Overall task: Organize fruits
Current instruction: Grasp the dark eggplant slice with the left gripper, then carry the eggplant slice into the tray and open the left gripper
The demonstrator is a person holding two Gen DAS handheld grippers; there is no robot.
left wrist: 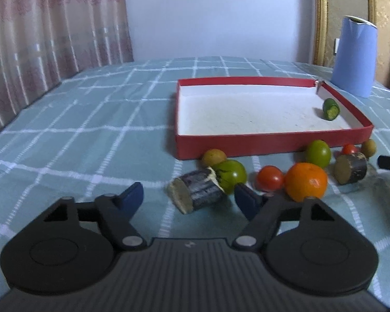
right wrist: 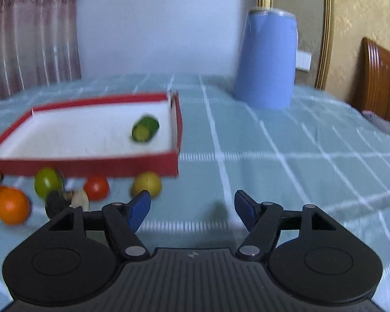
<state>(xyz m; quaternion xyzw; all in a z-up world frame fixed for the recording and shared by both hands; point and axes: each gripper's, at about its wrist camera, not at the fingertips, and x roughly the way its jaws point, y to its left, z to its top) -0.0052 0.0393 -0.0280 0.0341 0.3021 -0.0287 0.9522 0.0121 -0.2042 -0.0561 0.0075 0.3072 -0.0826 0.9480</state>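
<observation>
A red box with a white inside lies on the checked cloth and holds one green cucumber piece. In front of it lie a dark sugarcane piece, a green tomato, a red tomato, an orange, a second cane piece and small yellow-green fruits. My left gripper is open, with the near cane piece between its fingers, untouched. My right gripper is open and empty, right of the box and the fruits. The cucumber piece shows there too.
A tall blue jug stands behind the box's right corner, also in the right wrist view. A pink curtain hangs at the left. A gold-framed mirror and a wooden headboard are at the right.
</observation>
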